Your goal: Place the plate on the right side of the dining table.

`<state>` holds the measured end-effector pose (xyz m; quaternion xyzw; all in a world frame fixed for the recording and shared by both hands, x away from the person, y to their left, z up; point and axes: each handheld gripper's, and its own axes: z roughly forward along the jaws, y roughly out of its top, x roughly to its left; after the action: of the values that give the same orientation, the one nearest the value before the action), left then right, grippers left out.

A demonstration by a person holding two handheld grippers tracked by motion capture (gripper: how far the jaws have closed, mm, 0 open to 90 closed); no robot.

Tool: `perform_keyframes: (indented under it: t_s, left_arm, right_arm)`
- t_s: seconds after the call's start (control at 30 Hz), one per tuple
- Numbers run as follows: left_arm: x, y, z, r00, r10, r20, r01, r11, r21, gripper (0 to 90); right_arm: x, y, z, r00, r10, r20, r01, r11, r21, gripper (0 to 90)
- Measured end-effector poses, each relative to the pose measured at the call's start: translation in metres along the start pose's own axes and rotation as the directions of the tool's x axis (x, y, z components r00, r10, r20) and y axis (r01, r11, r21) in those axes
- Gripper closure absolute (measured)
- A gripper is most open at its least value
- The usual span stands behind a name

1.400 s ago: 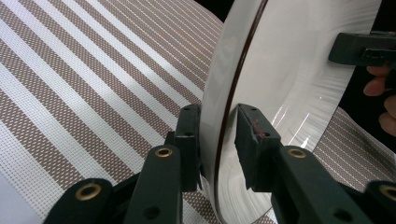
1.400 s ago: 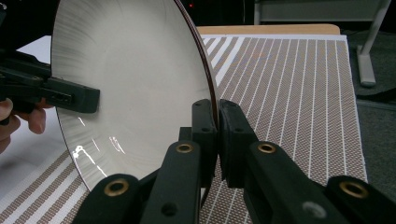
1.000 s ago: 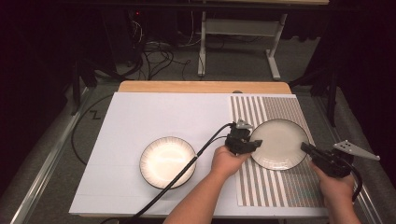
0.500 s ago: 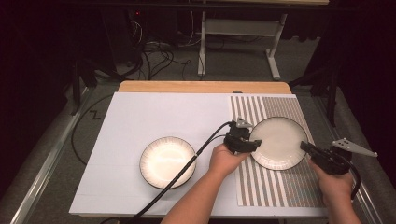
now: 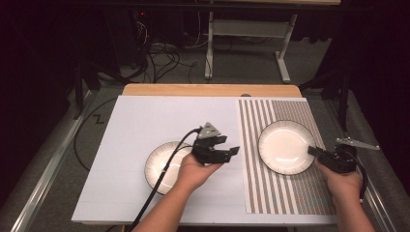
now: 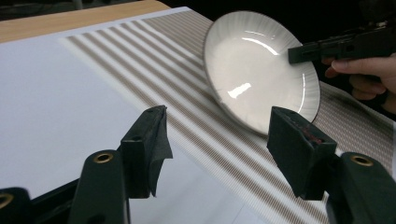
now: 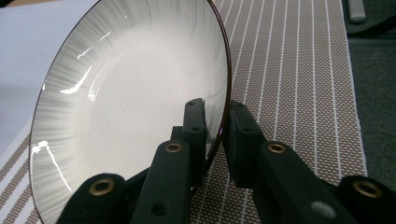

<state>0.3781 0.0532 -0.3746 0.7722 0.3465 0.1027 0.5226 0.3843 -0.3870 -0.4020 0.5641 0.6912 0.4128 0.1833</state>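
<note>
Two white ribbed plates with dark rims are on the table. One plate (image 5: 159, 169) lies flat on the white sheet (image 5: 140, 121). My left gripper (image 5: 228, 146) hovers over this plate's right edge, open, with nothing between its jaws (image 6: 215, 140). The other plate (image 5: 285, 145) is on the striped mat (image 5: 290, 198). My right gripper (image 5: 313, 151) is shut on its right rim (image 7: 215, 123). Seen from both grippers, this plate (image 6: 257, 65) (image 7: 126, 107) looks tilted, with its gripped edge raised. The right gripper (image 6: 308, 50) shows at the plate's far rim in the left gripper view.
The wooden table edge (image 5: 208, 90) runs along the back. A black cable (image 5: 159, 179) trails from the left gripper across the flat plate. Beyond the table are a desk frame (image 5: 241, 29) and floor cables (image 5: 159, 53).
My left gripper has drawn back leftward from the left rim of the plate on the mat and now hangs over the other plate. The right gripper stays shut on the rim.
</note>
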Motion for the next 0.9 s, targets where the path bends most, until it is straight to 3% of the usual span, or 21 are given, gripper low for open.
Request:
perform_keyframes:
  t_s: [0.07, 0.13, 0.2, 0.27, 0.33, 0.47, 0.53, 0.6, 0.67, 0.77, 0.83, 0.9]
  left_arm:
    - [0.010, -0.009, -0.015, 0.9996, -0.017, -0.020, 0.017, 0.9998, -0.010, 36.8]
    - [0.020, -0.017, -0.029, 0.9988, -0.041, -0.029, 0.040, 0.9988, -0.028, 35.9]
    - [0.026, -0.025, -0.043, 0.9980, -0.050, -0.038, 0.049, 0.9979, -0.042, 35.2]
    - [0.032, -0.031, -0.056, 0.9974, -0.051, -0.051, 0.048, 0.9975, -0.051, 34.4]
    - [0.037, -0.037, -0.070, 0.9968, -0.051, -0.062, 0.047, 0.9968, -0.065, 33.3]
    - [0.047, -0.047, -0.098, 0.9938, -0.038, -0.105, 0.028, 0.9949, -0.097, 30.3]
    - [0.051, -0.053, -0.111, 0.9907, -0.017, -0.135, 0.003, 0.9939, -0.110, 28.2]
    - [0.055, -0.059, -0.122, 0.9876, -0.014, -0.156, -0.005, 0.9927, -0.120, 24.9]
    - [0.057, -0.064, -0.131, 0.9835, -0.014, -0.180, -0.011, 0.9901, -0.140, 21.6]
    - [0.060, -0.074, -0.142, 0.9795, -0.026, -0.200, -0.010, 0.9841, -0.177, 20.0]
    - [0.063, -0.077, -0.148, 0.9803, -0.042, -0.193, 0.005, 0.9815, -0.191, 17.2]
    - [0.063, -0.078, -0.153, 0.9770, -0.042, -0.209, -0.002, 0.9786, -0.206, 16.2]
  right_arm:
    - [-0.001, 0.000, 0.003, 0.9999, -0.002, 0.016, 0.002, 1.000, 0.013, 79.8]
    - [-0.002, 0.000, 0.007, 0.9992, 0.028, 0.028, -0.028, 0.999, 0.029, 78.5]
    - [-0.003, -0.001, 0.011, 0.9978, 0.026, 0.062, -0.028, 0.999, 0.042, 78.1]
    - [-0.005, -0.002, 0.016, 0.9964, 0.043, 0.073, -0.048, 0.997, 0.067, 78.0]
    - [-0.007, -0.003, 0.018, 0.9964, 0.044, 0.072, -0.049, 0.997, 0.058, 77.3]
    - [0.001, -0.003, 0.014, 0.9934, 0.007, 0.115, -0.009, 1.000, 0.018, 65.3]
    - [0.013, -0.001, 0.006, 0.9905, -0.049, 0.128, 0.054, 0.998, -0.036, 56.8]
    - [0.031, 0.001, -0.004, 0.9864, -0.126, 0.106, 0.135, 0.987, -0.091, 47.4]
    - [0.052, 0.001, -0.013, 0.9827, -0.176, 0.056, 0.183, 0.971, -0.155, 38.5]
    - [0.081, -0.001, -0.022, 0.9768, -0.211, -0.037, 0.197, 0.954, -0.224, 24.4]
    - [0.096, -0.004, -0.023, 0.9732, -0.214, -0.084, 0.188, 0.951, -0.245, 16.9]
    - [0.109, -0.008, -0.023, 0.9641, -0.241, -0.112, 0.206, 0.944, -0.257, 11.7]
